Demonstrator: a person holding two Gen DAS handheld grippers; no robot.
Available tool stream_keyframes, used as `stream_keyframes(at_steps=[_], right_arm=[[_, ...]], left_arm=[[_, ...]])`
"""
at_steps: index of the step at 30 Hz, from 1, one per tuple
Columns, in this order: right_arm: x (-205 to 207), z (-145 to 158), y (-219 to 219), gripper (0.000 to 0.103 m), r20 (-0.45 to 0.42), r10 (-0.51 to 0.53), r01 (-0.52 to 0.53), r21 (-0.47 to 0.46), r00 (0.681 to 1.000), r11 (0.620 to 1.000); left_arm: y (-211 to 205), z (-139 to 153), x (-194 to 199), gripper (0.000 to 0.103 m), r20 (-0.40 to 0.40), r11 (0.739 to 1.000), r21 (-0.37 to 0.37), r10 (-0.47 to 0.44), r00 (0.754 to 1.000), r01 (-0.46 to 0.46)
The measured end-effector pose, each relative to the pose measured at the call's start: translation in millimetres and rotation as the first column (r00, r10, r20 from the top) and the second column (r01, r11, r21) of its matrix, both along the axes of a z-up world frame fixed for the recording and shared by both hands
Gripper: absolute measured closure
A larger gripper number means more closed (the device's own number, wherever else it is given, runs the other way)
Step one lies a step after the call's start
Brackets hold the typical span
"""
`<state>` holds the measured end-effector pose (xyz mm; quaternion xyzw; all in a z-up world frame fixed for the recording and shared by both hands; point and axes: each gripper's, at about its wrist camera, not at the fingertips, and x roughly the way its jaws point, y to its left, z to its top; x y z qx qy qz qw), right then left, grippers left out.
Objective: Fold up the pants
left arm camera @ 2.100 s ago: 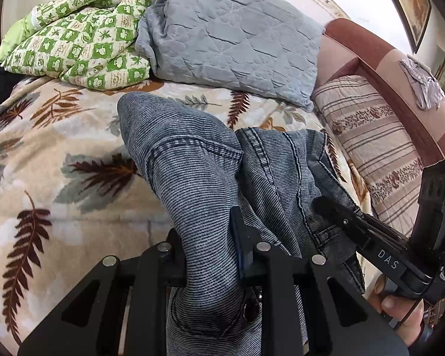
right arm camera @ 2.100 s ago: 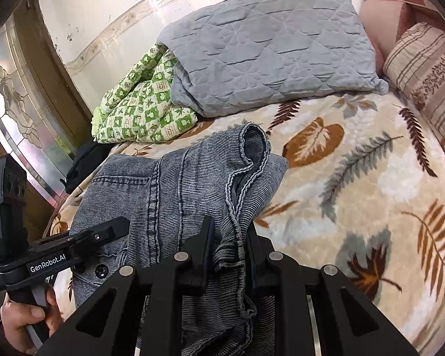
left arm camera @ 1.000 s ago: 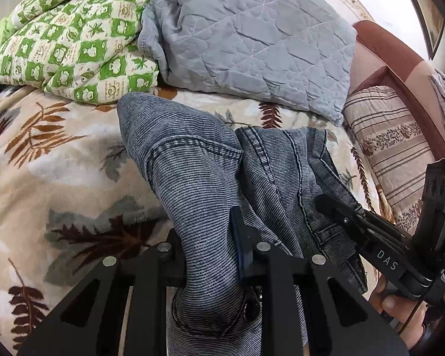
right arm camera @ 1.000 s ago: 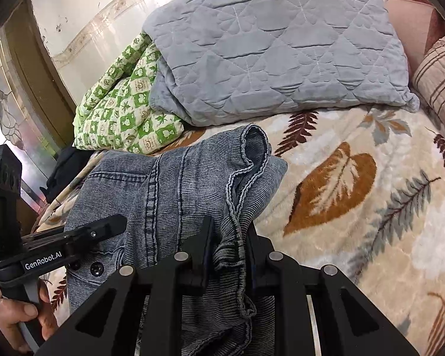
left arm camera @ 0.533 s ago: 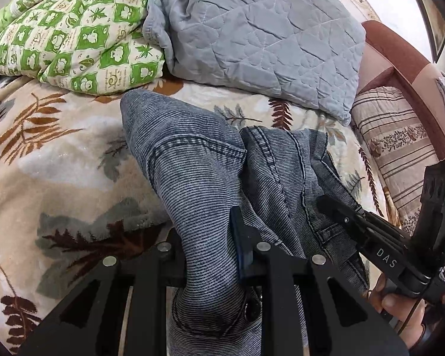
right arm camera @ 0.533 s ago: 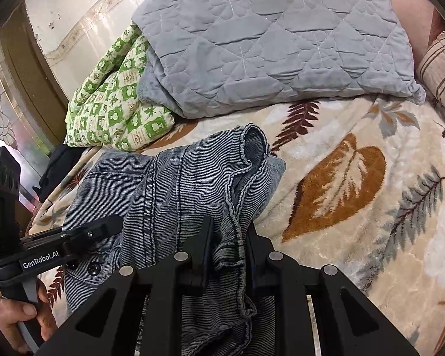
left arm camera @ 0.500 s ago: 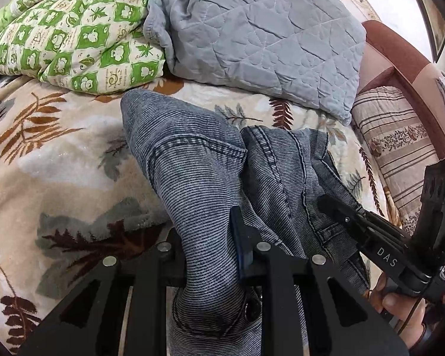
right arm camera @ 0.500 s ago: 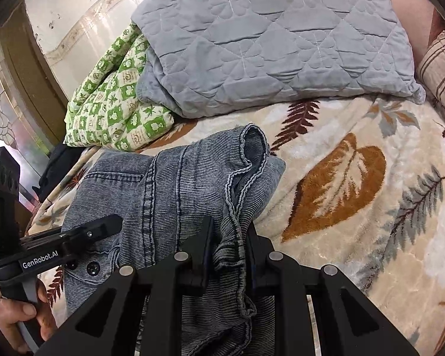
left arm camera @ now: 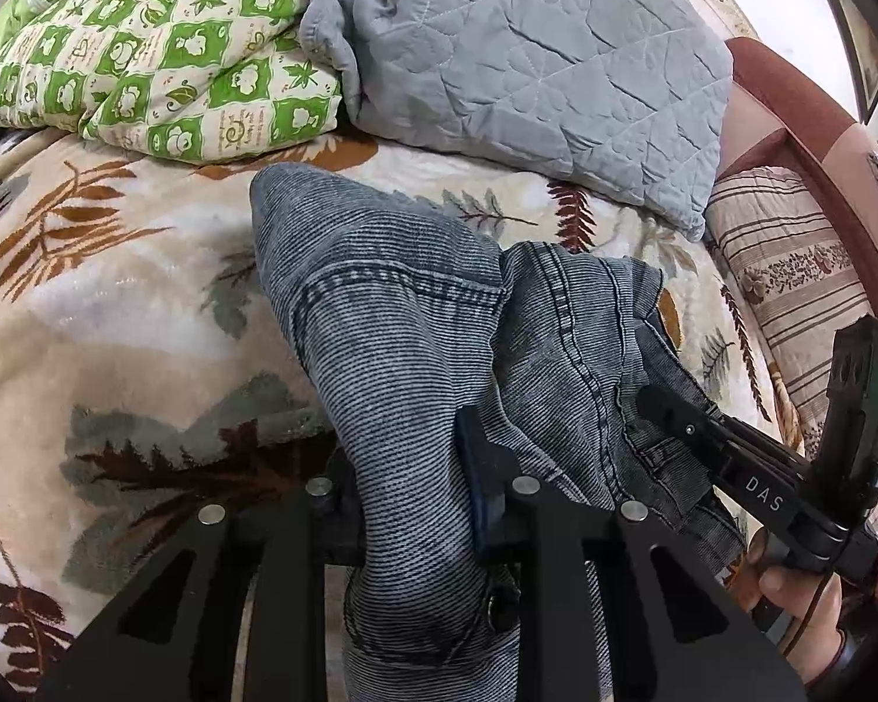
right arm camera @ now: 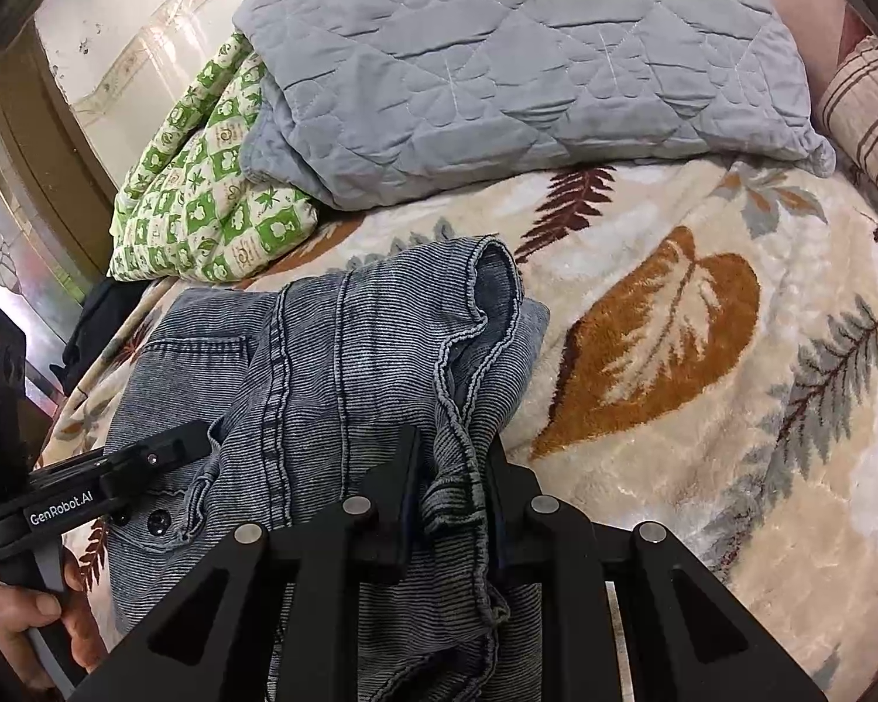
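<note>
Spread across the bed is a cream blanket (right arm camera: 702, 468) printed with brown and grey-green leaves, and on it lies one pair of grey-blue denim pants (left arm camera: 392, 351), bunched up near the middle of the bed. Behind the pants, toward the wall, sit two folded covers side by side – a grey quilt (right arm camera: 527, 58) and a green-and-white checked quilt (left arm camera: 146, 47), the grey one overlapping the green. One striped pillow (left arm camera: 790, 269) rests against a reddish-brown headboard (left arm camera: 802, 111) on the right.

Two grippers are in use, one in each of the person's hands. The left gripper (left arm camera: 410, 468) reaches forward, low over the blanket, its two fingers closed on a thick fold of the pants; a leg of the denim rises from between the fingers and runs away toward the quilts. The right gripper (right arm camera: 450, 474) is likewise clamped on the pants, pinching a stitched edge of bunched cloth that drapes down between its fingers. Two dark buttons show on the denim near the left gripper in the right wrist view.

Each gripper appears at the edge of the other's view, angled inward toward the pants, so the two hold the garment close together. The right hand (left arm camera: 802, 608) wraps the handle from below, and the left hand (right arm camera: 23, 626) does the same.
</note>
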<state>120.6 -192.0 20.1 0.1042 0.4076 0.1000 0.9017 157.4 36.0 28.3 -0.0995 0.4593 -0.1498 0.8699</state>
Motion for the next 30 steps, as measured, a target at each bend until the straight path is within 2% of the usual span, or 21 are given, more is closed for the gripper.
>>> stream_keyframes(at_steps=[16, 20, 22, 27, 30], right_arm=[[3, -4, 3, 0.081, -0.016, -0.012, 0.011, -0.028, 1.0, 1.0], [2, -2, 0, 0.071, -0.017, -0.026, 0.025, -0.033, 1.0, 0.999], [-1, 1, -3, 0.065, -0.011, -0.044, 0.043, -0.037, 0.999, 0.998], [-14, 16, -16, 0.062, 0.01, -0.084, 0.085, -0.029, 0.996, 0.996], [-29, 29, -22, 0.056, 0.026, -0.095, 0.096, -0.02, 0.995, 0.995]], left_arm=[[0, 0, 1, 0.077, -0.003, 1.0, 0.012, 0.007, 1.0, -0.007], [2, 4, -4, 0.067, 0.009, 0.999, 0.031, 0.014, 1.0, -0.014], [5, 9, -9, 0.055, 0.025, 0.999, 0.048, 0.018, 1.0, -0.019], [18, 22, -26, 0.053, 0.044, 0.998, 0.036, 0.043, 0.998, -0.044], [24, 31, -44, 0.043, 0.068, 0.998, 0.039, 0.048, 0.997, -0.051]])
